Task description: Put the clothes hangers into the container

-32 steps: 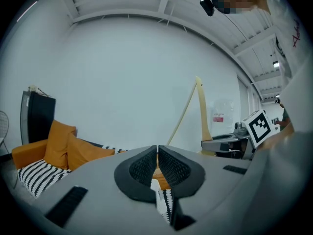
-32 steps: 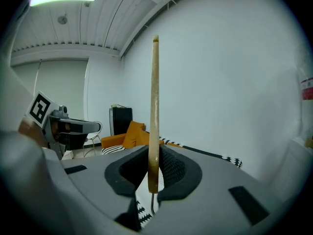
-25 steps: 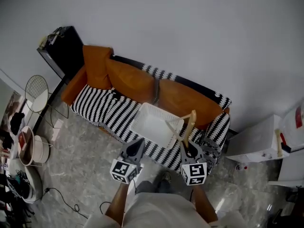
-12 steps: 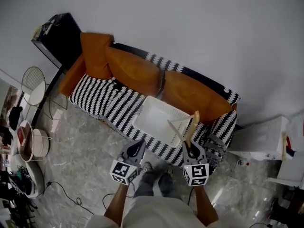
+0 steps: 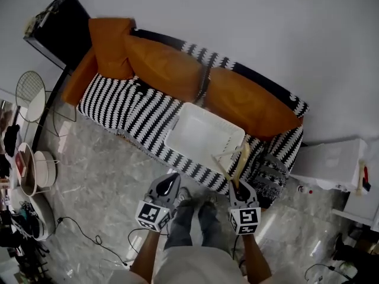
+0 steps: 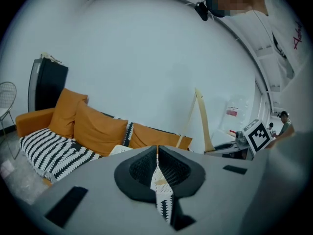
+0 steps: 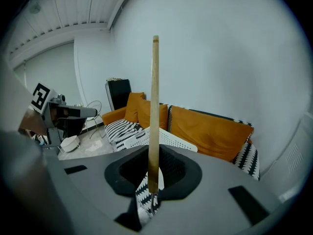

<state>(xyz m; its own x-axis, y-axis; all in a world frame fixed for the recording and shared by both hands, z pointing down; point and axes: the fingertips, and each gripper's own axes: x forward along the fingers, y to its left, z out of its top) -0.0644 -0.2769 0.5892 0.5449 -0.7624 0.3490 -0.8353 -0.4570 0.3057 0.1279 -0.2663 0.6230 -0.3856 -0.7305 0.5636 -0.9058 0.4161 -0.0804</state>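
A white open container (image 5: 201, 134) sits on the black-and-white striped sofa seat (image 5: 127, 114); it also shows as a perforated white rim (image 7: 168, 138) in the right gripper view. My right gripper (image 5: 237, 186) is shut on a wooden clothes hanger (image 5: 238, 163), which rises from the jaws toward the container's near right corner. In the right gripper view the hanger (image 7: 155, 102) stands upright between the jaws of the right gripper (image 7: 153, 168). My left gripper (image 5: 170, 178) hovers over the floor before the sofa, shut and empty (image 6: 157, 153). From the left gripper view the hanger (image 6: 201, 119) stands off to the right.
Orange cushions (image 5: 166, 67) line the sofa back. A black cabinet (image 5: 53, 25) and a wire chair (image 5: 29, 93) stand at the left, with bowls (image 5: 32, 170) and a cable (image 5: 89, 241) on the marble floor. A white cabinet (image 5: 331, 158) is at the right. The person's legs (image 5: 189, 220) are below.
The view has drifted, so the sofa and container sit higher and more floor and legs show. Both grippers keep their places; the right one still holds the hanger.
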